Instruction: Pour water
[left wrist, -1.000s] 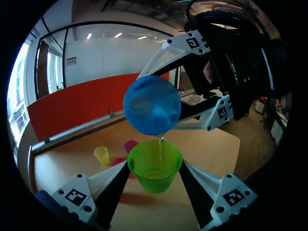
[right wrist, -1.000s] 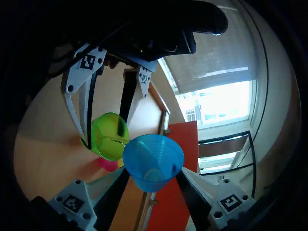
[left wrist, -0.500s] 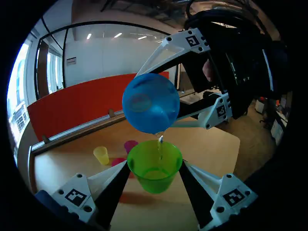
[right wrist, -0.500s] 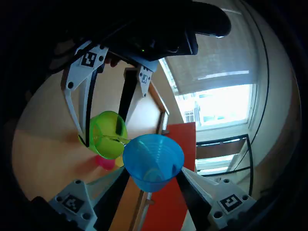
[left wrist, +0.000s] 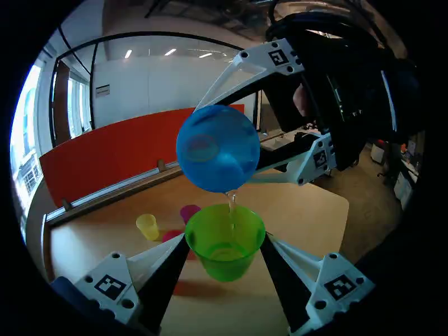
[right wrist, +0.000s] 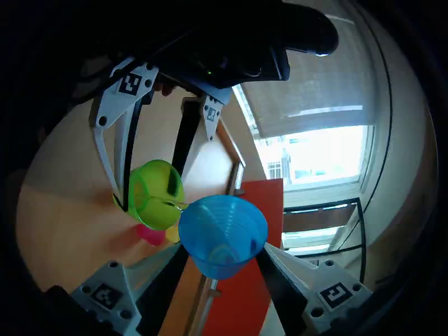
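1. Wooden table [left wrist: 313, 207] below us.
2. Our left tongs [left wrist: 224, 241] hold the green cup [left wrist: 225, 255], right tongs [right wrist: 223, 249] the blue cup [left wrist: 218, 148].
3. Blue cup tips at 12 o'clock above green; water [left wrist: 231, 204] drips in.

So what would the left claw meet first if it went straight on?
Probably the blue cup, tilted just above the green cup it holds; depth is unclear, so it might pass beneath.

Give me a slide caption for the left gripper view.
Right gripper tips a blue cup, pouring a thin stream of water into the green cup held by the left gripper.
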Tool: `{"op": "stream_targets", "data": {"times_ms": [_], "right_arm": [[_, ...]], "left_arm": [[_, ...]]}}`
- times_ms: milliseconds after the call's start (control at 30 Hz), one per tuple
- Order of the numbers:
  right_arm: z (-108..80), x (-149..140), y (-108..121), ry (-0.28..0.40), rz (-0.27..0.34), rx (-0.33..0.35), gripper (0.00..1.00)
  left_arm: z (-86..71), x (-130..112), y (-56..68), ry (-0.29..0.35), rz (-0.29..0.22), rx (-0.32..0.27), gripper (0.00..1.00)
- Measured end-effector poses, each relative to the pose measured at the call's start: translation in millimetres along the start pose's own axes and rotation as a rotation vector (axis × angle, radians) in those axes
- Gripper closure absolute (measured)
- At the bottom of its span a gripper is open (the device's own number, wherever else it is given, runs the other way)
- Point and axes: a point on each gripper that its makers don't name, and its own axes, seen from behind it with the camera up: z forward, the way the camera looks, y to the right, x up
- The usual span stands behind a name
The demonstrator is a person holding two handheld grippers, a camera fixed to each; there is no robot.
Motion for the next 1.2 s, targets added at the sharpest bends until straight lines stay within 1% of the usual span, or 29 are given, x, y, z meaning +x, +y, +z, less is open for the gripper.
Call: {"op": "stream_targets", "data": {"times_ms": [200,600,900,1200], "right_arm": [[-1.5,2.7,-0.7,-0.009,-0.018,0.000,0.15],[-1.6,10.2,-2.1,0.004,-0.036,-0.001,0.15],[-1.3,8.3,-0.7,0.004,-0.048,-0.003,0.15],[-0.8,5.3,4.2,0.004,-0.072,-0.014,0.15]], "left_arm": [[-0.7,0.8,-0.1,0.001,0.002,0.000,0.13],[-0.1,0.6,0.7,0.000,0.006,-0.001,0.13],[0.8,-0.3,-1.4,-0.002,0.007,0.001,0.13],[2.6,0.9,-3.1,0.001,0.005,0.001,0.13]]}}
